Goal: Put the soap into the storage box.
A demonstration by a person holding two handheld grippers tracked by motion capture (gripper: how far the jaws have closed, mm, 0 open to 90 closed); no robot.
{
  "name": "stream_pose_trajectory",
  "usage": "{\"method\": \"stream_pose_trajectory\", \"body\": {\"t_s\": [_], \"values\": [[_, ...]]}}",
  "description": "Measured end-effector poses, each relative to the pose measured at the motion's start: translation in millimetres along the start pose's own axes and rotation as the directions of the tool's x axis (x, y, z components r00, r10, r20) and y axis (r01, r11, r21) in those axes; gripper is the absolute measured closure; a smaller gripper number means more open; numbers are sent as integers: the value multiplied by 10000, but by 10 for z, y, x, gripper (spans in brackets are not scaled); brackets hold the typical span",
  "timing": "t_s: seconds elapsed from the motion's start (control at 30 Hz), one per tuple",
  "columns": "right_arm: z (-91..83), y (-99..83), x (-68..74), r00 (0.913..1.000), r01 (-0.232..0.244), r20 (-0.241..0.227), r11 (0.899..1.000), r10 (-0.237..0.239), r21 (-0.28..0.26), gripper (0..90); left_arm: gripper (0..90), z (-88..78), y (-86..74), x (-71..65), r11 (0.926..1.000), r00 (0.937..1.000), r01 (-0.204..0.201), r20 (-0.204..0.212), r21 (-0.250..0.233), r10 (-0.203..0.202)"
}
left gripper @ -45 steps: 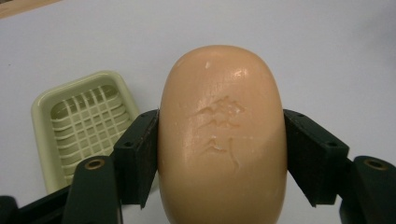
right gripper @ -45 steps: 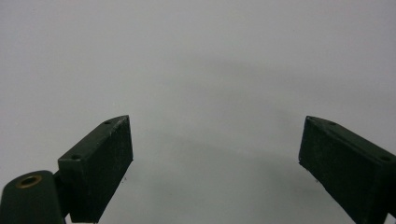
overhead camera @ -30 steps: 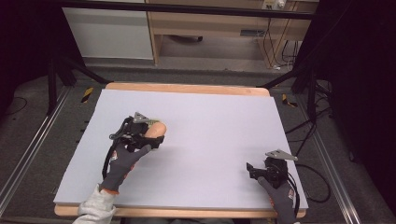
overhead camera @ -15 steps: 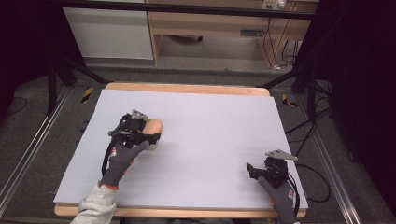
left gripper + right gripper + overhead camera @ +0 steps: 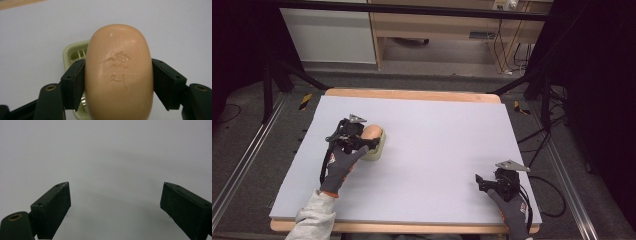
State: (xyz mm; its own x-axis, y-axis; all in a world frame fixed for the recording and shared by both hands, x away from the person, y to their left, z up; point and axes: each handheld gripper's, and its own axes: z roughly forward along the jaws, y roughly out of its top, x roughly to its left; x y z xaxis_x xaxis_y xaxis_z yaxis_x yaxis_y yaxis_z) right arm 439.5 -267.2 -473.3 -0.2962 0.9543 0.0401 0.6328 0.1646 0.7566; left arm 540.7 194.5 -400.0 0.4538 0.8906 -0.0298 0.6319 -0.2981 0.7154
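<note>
- My right gripper point(image 5: 484, 181) sits nearest me, at about 4 o'clock on the surface point(image 5: 442, 140), well apart from the work. In the right gripper view its fingers point(image 5: 51, 207) stand wide open with nothing between them, just bare surface ahead.
- My left gripper point(image 5: 371, 143) is out at about 9 o'clock. In the left gripper view its fingers point(image 5: 75, 83) are closed firmly on a bar of soap point(image 5: 119, 72), one pad on each long side, the stamped face turned up toward the camera.
- The soap point(image 5: 371, 134) hangs right over a pale green soap dish point(image 5: 73, 53), which rests flat on the surface. I cannot tell whether the bar's underside touches the dish yet.
- I judge the step in hand to be seating the soap in the dish. The next move calls for bringing the bar down square over the slotted tray, then opening my left fingers only once it is resting, so it doesn't slide off the rim.
- The dish itself looks empty where I can see it: only its drain slots show beside the bar, and the rest is hidden beneath the soap.
</note>
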Motion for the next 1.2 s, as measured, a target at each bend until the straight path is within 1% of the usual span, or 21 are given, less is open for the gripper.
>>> {"method": "stream_pose_trajectory", "body": {"t_s": [0.13,0.17,0.23,0.27,0.37,0.6,0.77,1.07,1.2], "values": [[1,1,0,10000,-36,-10,10000,36,16,99,317,44,21,10,10000,10000,-3,-56,28,3],[2,2,2,10000,-67,-18,10000,67,10,99,317,84,37,11,9999,9999,-82,-141,77,83],[2,1,1,10000,-54,-26,10000,54,2,98,317,106,43,9,10000,9998,-65,-202,42,66],[2,0,-5,10000,-3,16,10000,3,8,98,317,131,50,11,9999,9996,-102,-259,109,105],[2,0,-4,10000,-63,2,10000,63,10,98,317,165,47,25,9997,9994,-138,-327,219,145],[2,0,-3,10000,-38,-8,10000,38,26,98,317,206,28,64,9997,9993,11,-373,226,-2],[3,1,2,10000,-75,-17,10000,75,14,97,317,254,-4,102,9993,9993,46,-383,370,-32],[2,1,2,10000,-49,-18,10000,49,20,97,317,347,-47,97,9982,9991,42,-424,602,-16],[2,1,3,10000,-22,-17,10000,22,22,98,317,360,-55,103,9978,9991,48,-428,656,-20]]}}
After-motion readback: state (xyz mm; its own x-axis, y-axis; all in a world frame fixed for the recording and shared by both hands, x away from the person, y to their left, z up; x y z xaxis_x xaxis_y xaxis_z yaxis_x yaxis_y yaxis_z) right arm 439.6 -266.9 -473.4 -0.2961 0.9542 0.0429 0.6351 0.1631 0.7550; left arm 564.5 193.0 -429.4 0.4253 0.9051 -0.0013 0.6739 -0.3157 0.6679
